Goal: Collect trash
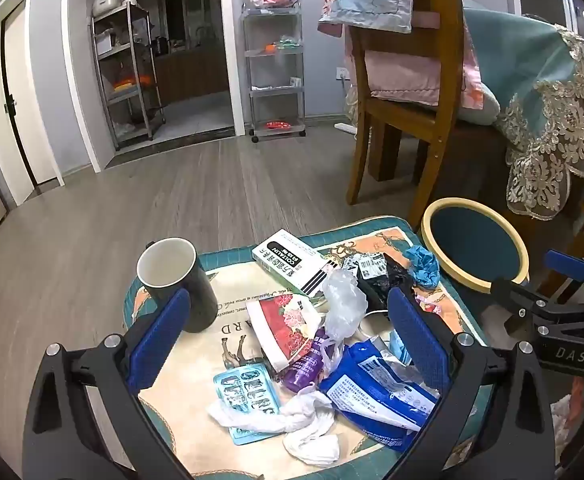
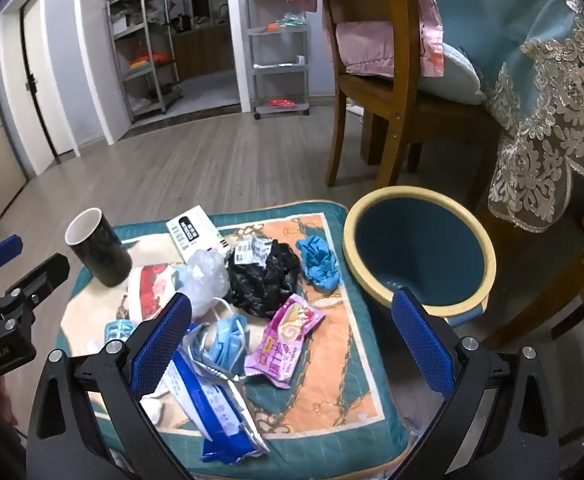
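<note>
Trash lies heaped on a teal-edged cushion (image 2: 332, 360): a pink snack wrapper (image 2: 283, 340), a blue face mask (image 2: 223, 340), a black bag (image 2: 263, 276), a crumpled blue glove (image 2: 318, 262), a clear plastic bag (image 1: 344, 304), a blue wipes pack (image 1: 376, 392), white tissue (image 1: 300, 428) and a red floral packet (image 1: 287, 324). My left gripper (image 1: 287, 336) hovers open over the left of the pile. My right gripper (image 2: 289, 344) hovers open over the wrapper and mask. Neither holds anything. A round teal bin (image 2: 420, 248) with a cream rim stands right of the cushion.
A dark mug (image 1: 175, 280) stands upright at the cushion's far left, with a white box (image 1: 292, 262) beside it. A wooden chair (image 2: 372, 92) and a lace-edged tablecloth (image 2: 540, 120) rise behind the bin. Wood floor stretches towards metal shelves (image 1: 277, 68).
</note>
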`<state>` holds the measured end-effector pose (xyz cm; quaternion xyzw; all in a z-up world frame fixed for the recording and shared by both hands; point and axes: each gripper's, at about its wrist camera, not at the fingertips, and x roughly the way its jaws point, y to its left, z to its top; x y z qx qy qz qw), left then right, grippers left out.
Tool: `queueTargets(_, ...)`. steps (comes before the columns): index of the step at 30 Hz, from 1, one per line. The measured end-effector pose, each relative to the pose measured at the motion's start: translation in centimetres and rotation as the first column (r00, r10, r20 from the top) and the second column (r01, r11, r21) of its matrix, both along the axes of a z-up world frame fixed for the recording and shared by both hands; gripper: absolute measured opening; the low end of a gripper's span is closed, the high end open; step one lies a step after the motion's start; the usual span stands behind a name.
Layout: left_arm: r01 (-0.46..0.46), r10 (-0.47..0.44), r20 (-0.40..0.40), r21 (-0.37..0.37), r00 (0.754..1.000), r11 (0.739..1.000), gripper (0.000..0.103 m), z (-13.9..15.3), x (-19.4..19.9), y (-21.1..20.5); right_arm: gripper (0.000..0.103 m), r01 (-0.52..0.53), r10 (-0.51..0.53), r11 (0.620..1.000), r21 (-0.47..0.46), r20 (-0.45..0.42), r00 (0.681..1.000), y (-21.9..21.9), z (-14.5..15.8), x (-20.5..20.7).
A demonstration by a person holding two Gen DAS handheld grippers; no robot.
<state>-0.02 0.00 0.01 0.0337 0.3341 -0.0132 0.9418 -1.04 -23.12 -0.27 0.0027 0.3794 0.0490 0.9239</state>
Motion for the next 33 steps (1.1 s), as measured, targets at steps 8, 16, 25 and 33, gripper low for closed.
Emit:
queueTargets(8, 0.0, 0.0, -0.008, -0.002, 1.0, 1.0, 0.097, 0.01, -0.03, 0.01, 0.099, 0.005, -0.005, 1.0, 0.002, -0.005, 1.0, -0.12, 0.01, 0.04)
queueTargets(16, 0.001, -0.001, -0.012, 0.001, 1.0, 1.0, 0.097, -0.57, -0.2, 0.02, 0.099, 0.007, -0.007, 1.0, 0.008, -0.004, 1.0, -0.1, -0.12, -0.03)
queueTargets(25, -0.001, 0.001, -0.015, 0.0, 1.0, 1.0, 0.097, -0.62, -0.09, -0.15, 0.099, 0.017, -0.016, 1.0, 0.007, -0.009, 1.0, -0.45, -0.21, 0.06)
queueTargets(33, 0.002, -0.002, -0.02, 0.002, 1.0, 1.0, 0.097, -0.93, -0.13, -0.31, 0.099, 0.023, -0.023, 1.0, 0.009, -0.019, 1.0, -0.49, -0.38, 0.12)
